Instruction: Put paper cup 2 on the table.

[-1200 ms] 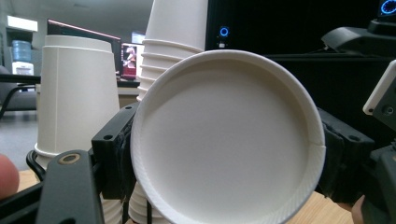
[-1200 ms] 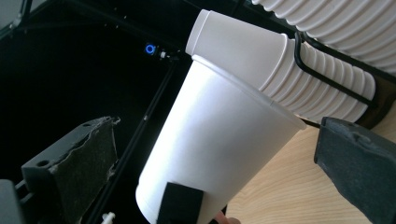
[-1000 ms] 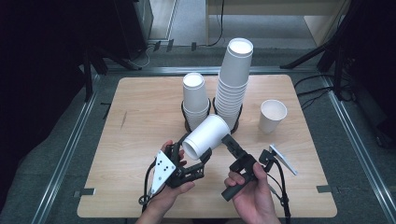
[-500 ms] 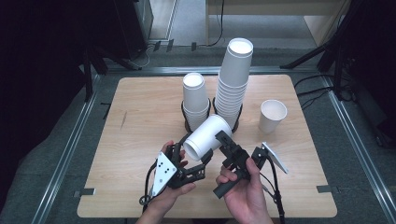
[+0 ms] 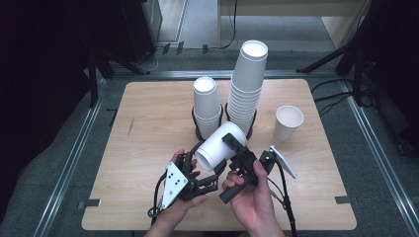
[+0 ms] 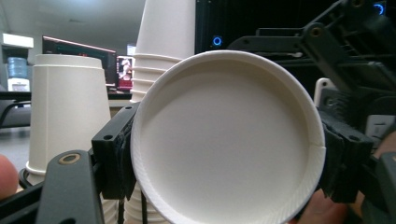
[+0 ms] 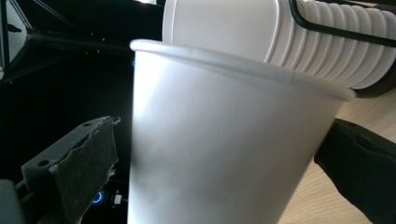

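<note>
Above the near middle of the desk (image 5: 148, 113), a white paper cup (image 5: 220, 145) lies tilted on its side, clamped near its base by the left gripper (image 5: 205, 170), whose jaws are closed on it. The right gripper (image 5: 237, 150) straddles the cup's wall; its jaws stand apart, one clear of the paper. Behind stand a short stack (image 5: 206, 106), a tall stack (image 5: 247, 86) and a lone cup (image 5: 287, 122).
</note>
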A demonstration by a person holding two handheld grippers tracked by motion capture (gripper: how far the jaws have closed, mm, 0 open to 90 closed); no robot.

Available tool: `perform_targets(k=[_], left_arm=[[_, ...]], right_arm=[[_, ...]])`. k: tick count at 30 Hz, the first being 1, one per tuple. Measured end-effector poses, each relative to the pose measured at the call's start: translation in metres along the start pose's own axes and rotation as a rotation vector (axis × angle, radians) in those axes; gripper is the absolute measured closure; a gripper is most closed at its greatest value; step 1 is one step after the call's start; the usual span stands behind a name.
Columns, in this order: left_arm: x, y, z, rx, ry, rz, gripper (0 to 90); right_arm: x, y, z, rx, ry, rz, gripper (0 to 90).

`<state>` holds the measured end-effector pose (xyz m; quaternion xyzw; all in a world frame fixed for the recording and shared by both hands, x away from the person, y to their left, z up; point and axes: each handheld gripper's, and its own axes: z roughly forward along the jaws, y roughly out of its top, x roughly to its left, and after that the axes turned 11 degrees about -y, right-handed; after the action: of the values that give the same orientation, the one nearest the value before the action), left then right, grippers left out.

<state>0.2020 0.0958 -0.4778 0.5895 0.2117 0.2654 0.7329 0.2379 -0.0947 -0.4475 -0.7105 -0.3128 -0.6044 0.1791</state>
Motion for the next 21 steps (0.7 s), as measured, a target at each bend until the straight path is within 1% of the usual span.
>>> perform_targets(k=[4,11,16,19,21], left_arm=[[-0.0014,0.0001,0.0005,0.0,-0.007,0.004,22.1],[-0.002,0.0001,0.0008,0.003,-0.011,0.007,22.1],[-0.0017,0.0004,0.0004,0.003,-0.015,0.009,22.0],[-0.0013,0.0005,0.0003,0.005,-0.019,0.006,21.8],[-0.0012,0.0002,0.0005,0.007,-0.021,0.005,21.8]], right_arm=[[-0.0006,0.0004,0.0034,0.007,-0.005,0.014,0.0],[-0.001,0.0012,0.0073,0.014,0.006,0.037,0.1],[-0.0006,0.0016,0.0075,0.021,0.01,0.064,7.5],[-0.0023,0.0026,0.0074,0.037,0.017,0.08,9.5],[-0.0025,0.0028,0.0072,0.038,0.017,0.082,9.8]])
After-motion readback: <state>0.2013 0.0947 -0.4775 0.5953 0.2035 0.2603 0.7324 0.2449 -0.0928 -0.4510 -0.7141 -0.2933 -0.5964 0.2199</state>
